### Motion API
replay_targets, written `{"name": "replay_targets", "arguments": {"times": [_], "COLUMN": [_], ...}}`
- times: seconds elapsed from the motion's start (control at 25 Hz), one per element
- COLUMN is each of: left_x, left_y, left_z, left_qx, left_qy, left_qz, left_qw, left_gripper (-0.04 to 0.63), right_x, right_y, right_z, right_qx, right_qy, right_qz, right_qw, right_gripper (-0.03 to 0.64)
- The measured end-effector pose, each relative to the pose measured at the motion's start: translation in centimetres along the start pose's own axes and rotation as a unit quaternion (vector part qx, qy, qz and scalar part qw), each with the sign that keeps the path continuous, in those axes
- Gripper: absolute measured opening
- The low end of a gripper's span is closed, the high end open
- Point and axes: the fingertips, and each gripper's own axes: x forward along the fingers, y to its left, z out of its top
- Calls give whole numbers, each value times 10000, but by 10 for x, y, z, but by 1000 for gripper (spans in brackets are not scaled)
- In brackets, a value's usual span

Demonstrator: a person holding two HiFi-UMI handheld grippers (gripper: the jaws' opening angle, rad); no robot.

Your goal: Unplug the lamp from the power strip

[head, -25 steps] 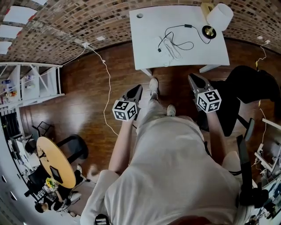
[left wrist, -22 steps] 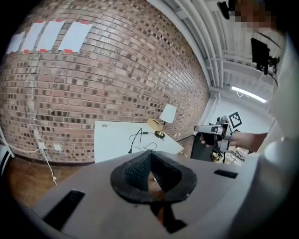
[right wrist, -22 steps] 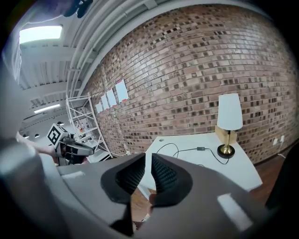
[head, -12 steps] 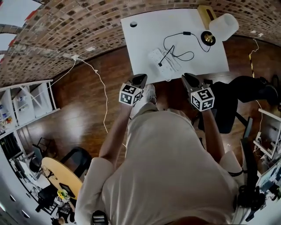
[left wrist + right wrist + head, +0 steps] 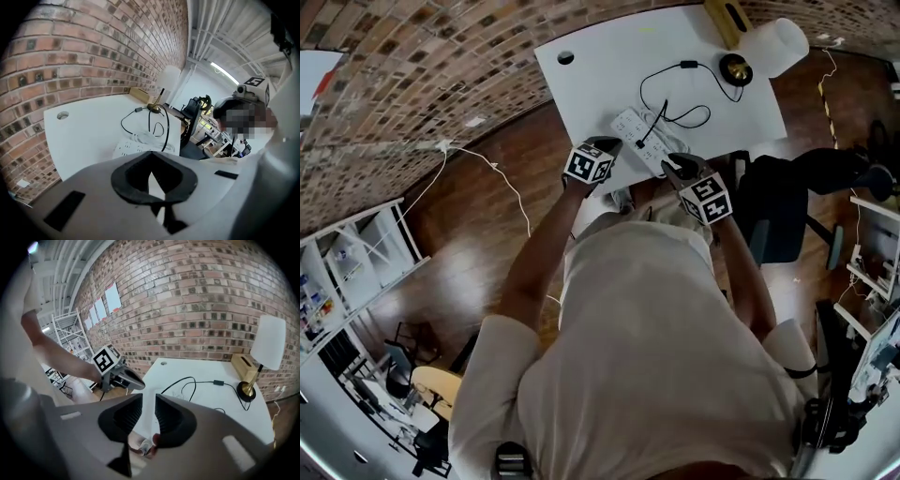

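- Head view: the power strip lies near the front edge of the white table, just ahead of both sets of jaws. That placement suits a two-handed pull, with one tool steadying the strip and the other taking the plug.
- The lamp stands at the far right corner, well beyond the jaws. Its black cord loops back to the strip, where the plug appears to be still seated.
- The left gripper is held out on a straight forearm, pointing at the strip's left end.
- The right gripper is angled inward from the right, its tip over the strip's near end.
- Left gripper view: the left gripper has its jaws drawn together at the tips, with only a sliver of light between the pads and nothing gripped.
- The power strip sits just past them, with the cord rising toward the lamp farther ahead.
- Right gripper view: the right gripper has its jaws slightly parted with a narrow, even gap, and they are empty.
- The table spreads beyond them, the cord runs ahead and to the right, and the lamp is far right.
- The left gripper points in from the left of these jaws.
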Motion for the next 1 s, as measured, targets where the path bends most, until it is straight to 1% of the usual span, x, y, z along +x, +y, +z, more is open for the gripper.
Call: {"name": "replay_targets", "arguments": {"times": [0.12, 0.28, 0.4, 0.48, 0.6, 0.64, 0.76, 0.92, 1.0], "left_x": [26, 51, 66, 73, 82, 84, 92, 100, 102], "left_y": [11, 22, 26, 28, 31, 31, 34, 38, 40], "left_z": [1, -7, -8, -9, -10, -11, -19, -26, -30], "left_qx": [41, 211, 440, 647, 1097, 1253, 1666, 1981, 2139], "left_qy": [316, 701, 815, 875, 1068, 1134, 1311, 1338, 1386], "left_qz": [-150, -172, -211, -224, -153, -141, -162, -338, -353], "left_qw": [9994, 9972, 9955, 9938, 9881, 9855, 9771, 9704, 9663], "left_gripper": [5, 5, 5, 5, 5, 5, 3, 3, 3], "right_x": [28, 65, 92, 108, 131, 137, 152, 166, 169], "right_y": [-5, -12, -18, -21, -31, -34, -39, -43, -41], "right_z": [-16, -41, -59, -70, -85, -88, -92, -91, -91], "right_qx": [-75, -96, -136, -293, -598, -665, -855, -1047, -1127], "right_qy": [380, 801, 1021, 1264, 1646, 1749, 1959, 2091, 2155], "right_qz": [25, 94, 196, 257, 276, 280, 305, 380, 418], "right_qw": [9992, 9967, 9945, 9912, 9842, 9819, 9764, 9715, 9691], "right_gripper": [75, 75, 75, 75, 86, 104, 107, 103, 94]}}
